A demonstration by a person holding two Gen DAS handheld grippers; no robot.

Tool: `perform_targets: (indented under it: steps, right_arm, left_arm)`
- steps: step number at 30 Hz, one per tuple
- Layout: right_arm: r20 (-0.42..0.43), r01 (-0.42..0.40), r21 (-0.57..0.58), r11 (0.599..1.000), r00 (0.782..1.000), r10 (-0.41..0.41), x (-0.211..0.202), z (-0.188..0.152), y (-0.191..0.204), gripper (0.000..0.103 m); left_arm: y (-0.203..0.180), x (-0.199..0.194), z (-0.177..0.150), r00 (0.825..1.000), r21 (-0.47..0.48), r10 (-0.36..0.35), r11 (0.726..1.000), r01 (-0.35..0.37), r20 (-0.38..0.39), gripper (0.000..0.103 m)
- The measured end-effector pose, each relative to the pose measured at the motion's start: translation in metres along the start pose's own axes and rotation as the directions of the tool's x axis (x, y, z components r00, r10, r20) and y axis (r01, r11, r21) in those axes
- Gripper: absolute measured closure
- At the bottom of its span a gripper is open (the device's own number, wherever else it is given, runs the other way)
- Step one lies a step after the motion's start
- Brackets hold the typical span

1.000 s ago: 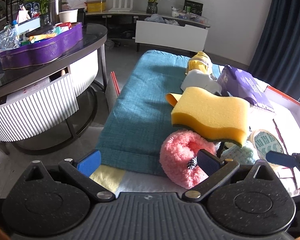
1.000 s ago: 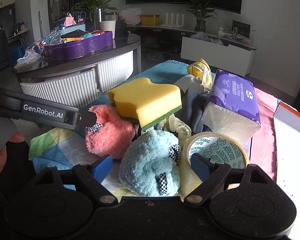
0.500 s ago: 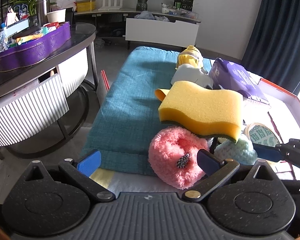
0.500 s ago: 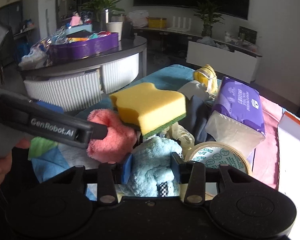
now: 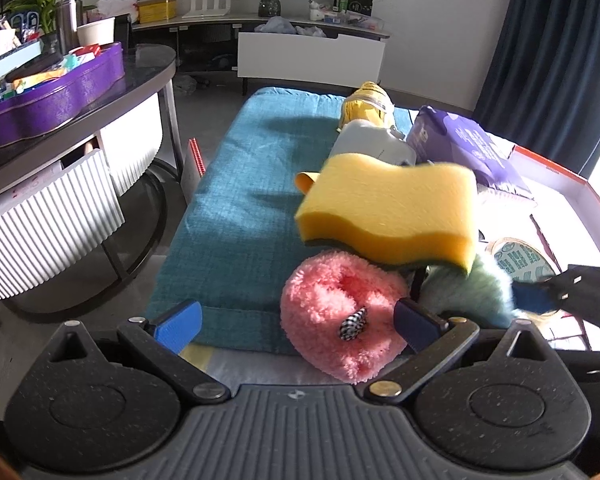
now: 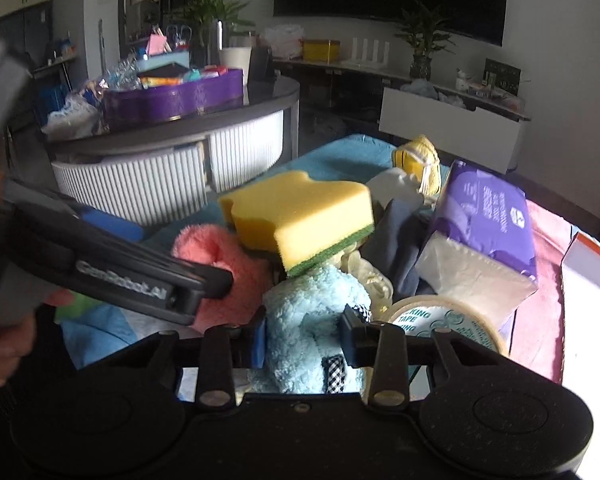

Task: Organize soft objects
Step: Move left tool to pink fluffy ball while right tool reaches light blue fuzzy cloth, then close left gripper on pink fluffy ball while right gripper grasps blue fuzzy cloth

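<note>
A pink fluffy roll (image 5: 332, 300) lies at the near edge of the teal cushion (image 5: 252, 184), under a yellow sponge (image 5: 392, 208). My left gripper (image 5: 296, 322) is open, its right finger against the pink roll's side. Beside it sits a light blue fluffy roll (image 6: 312, 312) with a checked tag. My right gripper (image 6: 304, 336) has that roll between its pads, which press into the fluff while the jaws are still closing. The sponge (image 6: 304, 212) rests partly on the blue roll. From the right wrist, the left gripper's finger (image 6: 140, 280) reaches to the pink roll (image 6: 224, 252).
A tape roll (image 6: 440, 320) and a purple tissue pack (image 6: 484, 216) lie right of the blue roll. A yellow plush (image 5: 368, 104) and grey fabric lie behind the sponge. An orange-rimmed box (image 5: 560, 172) is at the right, and a round table with a purple tray (image 5: 60, 92) at the left.
The right gripper's jaws went from wide apart around the blue fluffy roll to pressing on its sides. The left gripper stayed open and barely moved.
</note>
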State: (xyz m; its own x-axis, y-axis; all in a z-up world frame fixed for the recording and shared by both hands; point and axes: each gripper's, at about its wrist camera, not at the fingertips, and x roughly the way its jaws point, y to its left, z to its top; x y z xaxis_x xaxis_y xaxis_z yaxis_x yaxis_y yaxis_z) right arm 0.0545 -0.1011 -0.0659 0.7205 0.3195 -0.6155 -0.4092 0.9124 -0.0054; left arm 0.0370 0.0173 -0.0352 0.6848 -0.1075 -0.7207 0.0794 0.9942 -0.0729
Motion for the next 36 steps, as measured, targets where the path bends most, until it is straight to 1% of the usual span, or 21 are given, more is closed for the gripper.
perform_targets:
  steps: [7, 8, 9, 10, 11, 13, 14, 15, 17, 19, 20, 21, 23, 25, 26, 27, 28, 31, 33, 36]
  right_arm:
    - [0.051, -0.053, 0.065, 0.997, 0.997, 0.049, -0.029, 0.005, -0.016, 0.059]
    - [0.059, -0.049, 0.066, 0.997, 0.997, 0.045, -0.031, 0.006, -0.016, 0.059]
    - [0.065, -0.038, 0.061, 0.997, 0.997, 0.034, -0.033, 0.009, -0.015, 0.059]
    - [0.071, -0.028, 0.054, 0.998, 0.997, 0.024, -0.035, 0.010, -0.015, 0.059]
    - [0.075, -0.021, 0.051, 0.998, 0.997, 0.017, -0.036, 0.010, -0.016, 0.059]
    - [0.081, -0.017, 0.064, 0.998, 0.997, 0.012, -0.039, 0.012, -0.019, 0.059]
    - [0.085, -0.016, 0.073, 0.997, 0.996, 0.010, -0.040, 0.012, -0.022, 0.059]
    - [0.090, -0.013, 0.078, 0.997, 0.996, 0.006, -0.042, 0.013, -0.024, 0.059]
    - [0.099, -0.006, 0.085, 0.996, 0.995, -0.003, -0.046, 0.013, -0.027, 0.059]
    - [0.107, 0.001, 0.089, 0.996, 0.994, -0.011, -0.050, 0.015, -0.030, 0.059]
    - [0.113, 0.008, 0.089, 0.996, 0.993, -0.018, -0.052, 0.016, -0.030, 0.059]
    - [0.117, 0.013, 0.090, 0.996, 0.993, -0.023, -0.053, 0.017, -0.031, 0.059]
    - [0.124, 0.015, 0.094, 0.995, 0.992, -0.026, -0.056, 0.019, -0.033, 0.059]
    - [0.127, 0.024, 0.097, 0.995, 0.991, -0.036, -0.056, 0.019, -0.034, 0.059]
    - [0.126, 0.029, 0.099, 0.995, 0.991, -0.042, -0.057, 0.019, -0.035, 0.059]
    - [0.125, 0.032, 0.102, 0.994, 0.991, -0.045, -0.057, 0.019, -0.034, 0.059]
    - [0.126, 0.034, 0.105, 0.994, 0.991, -0.048, -0.058, 0.019, -0.036, 0.059]
    - [0.133, 0.044, 0.116, 0.992, 0.989, -0.059, -0.062, 0.019, -0.038, 0.059]
    - [0.138, 0.057, 0.123, 0.991, 0.988, -0.074, -0.063, 0.020, -0.041, 0.059]
    - [0.146, 0.067, 0.134, 0.989, 0.985, -0.086, -0.066, 0.022, -0.044, 0.059]
  left_arm:
    - [-0.007, 0.012, 0.002, 1.000, 0.039, -0.027, 0.999, 0.027, -0.013, 0.000]
    - [-0.008, 0.015, 0.003, 0.999, 0.048, -0.032, 0.998, 0.033, -0.012, 0.005]
    - [-0.009, 0.017, 0.003, 0.999, 0.058, -0.040, 0.998, 0.040, -0.011, 0.017]
    - [-0.010, 0.020, 0.003, 0.999, 0.063, -0.046, 0.997, 0.046, -0.011, 0.024]
    - [-0.011, 0.021, 0.003, 0.998, 0.068, -0.056, 0.996, 0.057, -0.009, 0.038]
    - [-0.011, 0.024, 0.004, 0.995, 0.062, -0.098, 0.993, 0.099, -0.015, 0.043]
    - [-0.012, 0.024, 0.004, 0.993, 0.056, -0.119, 0.991, 0.120, -0.019, 0.047]
    - [-0.014, 0.021, 0.004, 0.993, 0.061, -0.121, 0.991, 0.122, -0.012, 0.050]
    - [-0.016, 0.015, 0.003, 0.992, 0.073, -0.125, 0.989, 0.125, -0.003, 0.051]
    - [-0.014, 0.006, 0.002, 0.990, 0.061, -0.142, 0.988, 0.141, 0.012, 0.053]
    - [-0.014, 0.001, 0.003, 0.989, 0.060, -0.149, 0.987, 0.147, 0.017, 0.060]
    - [-0.014, -0.004, 0.004, 0.988, 0.061, -0.150, 0.987, 0.148, 0.024, 0.063]
    - [-0.015, -0.012, 0.006, 0.989, 0.068, -0.145, 0.987, 0.143, 0.038, 0.063]
    - [-0.015, -0.020, 0.009, 0.987, 0.063, -0.156, 0.986, 0.153, 0.046, 0.064]
    - [-0.017, -0.022, 0.011, 0.986, 0.065, -0.157, 0.986, 0.154, 0.051, 0.066]
    - [-0.017, -0.023, 0.012, 0.986, 0.068, -0.154, 0.986, 0.150, 0.057, 0.073]
    - [-0.017, -0.024, 0.013, 0.987, 0.066, -0.150, 0.987, 0.146, 0.061, 0.074]
    - [-0.016, -0.028, 0.016, 0.984, 0.033, -0.163, 0.986, 0.161, 0.067, 0.075]
    - [-0.017, -0.034, 0.019, 0.981, 0.035, -0.176, 0.984, 0.174, 0.082, 0.075]
    - [-0.020, -0.039, 0.025, 0.979, 0.044, -0.174, 0.984, 0.170, 0.108, 0.075]
